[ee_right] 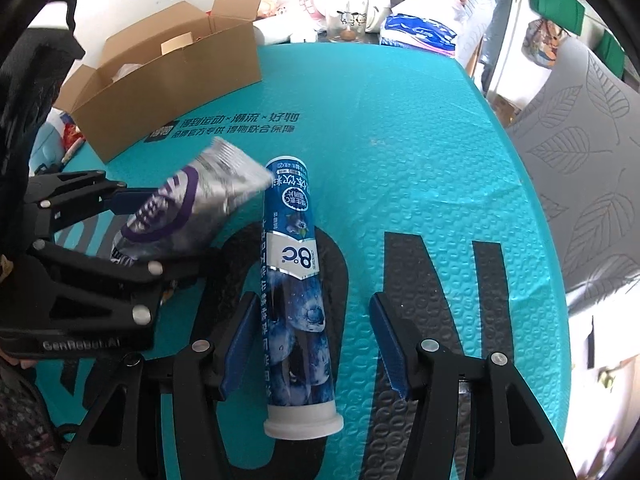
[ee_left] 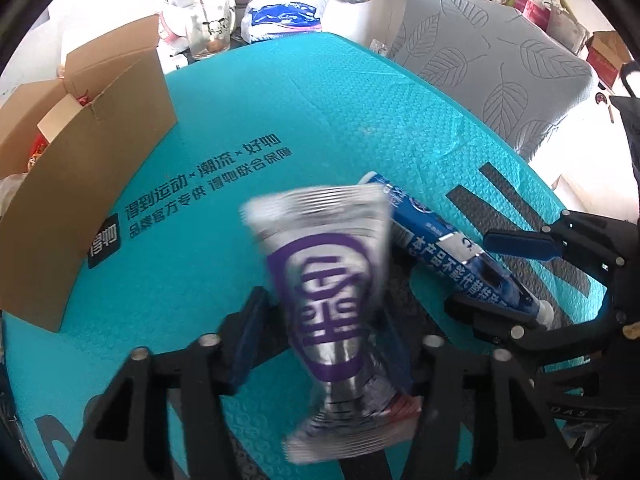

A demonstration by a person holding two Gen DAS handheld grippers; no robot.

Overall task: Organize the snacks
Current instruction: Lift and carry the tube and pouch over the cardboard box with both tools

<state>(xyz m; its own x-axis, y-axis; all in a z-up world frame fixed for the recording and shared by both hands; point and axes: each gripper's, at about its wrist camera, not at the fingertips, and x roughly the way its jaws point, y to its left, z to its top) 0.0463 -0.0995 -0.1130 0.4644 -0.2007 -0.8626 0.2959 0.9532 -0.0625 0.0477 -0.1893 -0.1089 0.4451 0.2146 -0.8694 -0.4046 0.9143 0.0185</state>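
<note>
Blue tube (ee_right: pixel 296 304) reads "8°C"; left tool (ee_right: pixel 132 236) "GenRobot.AI".

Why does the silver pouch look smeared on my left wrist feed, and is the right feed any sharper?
Left wrist view: the silver pouch shows motion blur, while the teal mat and its print stay crisp, so focus isn't the cause. Right wrist view: the blue tube is sharp and readable, the pouch mildly soft. Both views: fisheye bends the mat's edges, and the bright background is blown out.
</note>
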